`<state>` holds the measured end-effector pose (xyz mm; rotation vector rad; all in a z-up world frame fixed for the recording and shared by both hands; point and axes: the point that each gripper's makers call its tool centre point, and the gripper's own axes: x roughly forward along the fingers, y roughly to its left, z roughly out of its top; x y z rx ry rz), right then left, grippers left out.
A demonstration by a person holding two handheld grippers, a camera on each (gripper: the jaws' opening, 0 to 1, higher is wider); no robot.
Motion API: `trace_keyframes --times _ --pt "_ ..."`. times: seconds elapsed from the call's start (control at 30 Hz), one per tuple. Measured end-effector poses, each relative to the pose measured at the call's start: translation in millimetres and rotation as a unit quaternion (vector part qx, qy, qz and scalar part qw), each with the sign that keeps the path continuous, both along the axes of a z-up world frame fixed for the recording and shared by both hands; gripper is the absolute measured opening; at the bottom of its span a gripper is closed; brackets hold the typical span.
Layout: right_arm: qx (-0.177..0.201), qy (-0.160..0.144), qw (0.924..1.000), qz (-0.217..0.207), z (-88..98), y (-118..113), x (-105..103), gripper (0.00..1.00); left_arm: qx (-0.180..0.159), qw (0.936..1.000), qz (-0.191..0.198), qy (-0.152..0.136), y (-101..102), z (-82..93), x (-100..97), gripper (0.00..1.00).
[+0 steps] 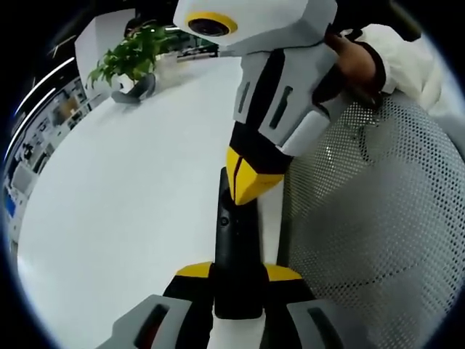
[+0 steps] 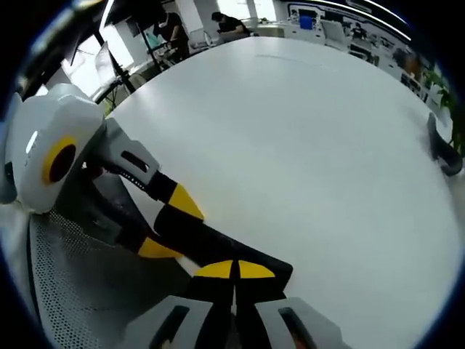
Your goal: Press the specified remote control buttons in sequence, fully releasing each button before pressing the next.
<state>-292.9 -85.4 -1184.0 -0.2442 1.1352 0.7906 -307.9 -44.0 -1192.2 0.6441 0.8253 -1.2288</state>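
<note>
The remote control [image 1: 234, 240] is a slim, rigid black bar, judged light and hard-shelled, with smooth sides that may slip under a weak pinch. It sits at the near edge of the white table [image 1: 123, 211], beside a mesh chair back [image 1: 378, 218]. The left gripper [image 1: 238, 275] has its jaws closed on the near end of the remote control, one yellow tip on each long side; this end grip leaves the button face free. The right gripper [image 2: 234, 270] has its jaws closed together, tips meeting, and bears down on the remote's upper face. Whether a button is depressed cannot be told. Pressing force should stay moderate so the body does not pivot in the hold.
</note>
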Motion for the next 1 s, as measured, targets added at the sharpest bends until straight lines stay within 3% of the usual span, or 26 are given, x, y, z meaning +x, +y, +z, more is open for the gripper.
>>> trace_keyframes --times 0.3,0.63,0.77,1.0 --pt "0.003 -0.004 1.0000 0.001 0.4 0 0 0.00 -0.002 1.0000 -0.009 -0.001 0 -0.1 -0.1 0.25" --pt "0.025 0.018 0.9994 -0.019 2.7 1 2 0.00 -0.015 0.9999 -0.004 -0.001 -4 -0.3 -0.3 0.24" --pt "0.051 0.026 0.9979 -0.029 6.0 6 2 0.00 -0.052 0.9983 -0.010 0.024 -25 2.5 -10.1 0.24" --pt "0.063 0.053 0.9948 -0.060 7.6 1 1 0.00 -0.028 0.9992 -0.024 0.017 -32 1.2 -10.2 0.23"
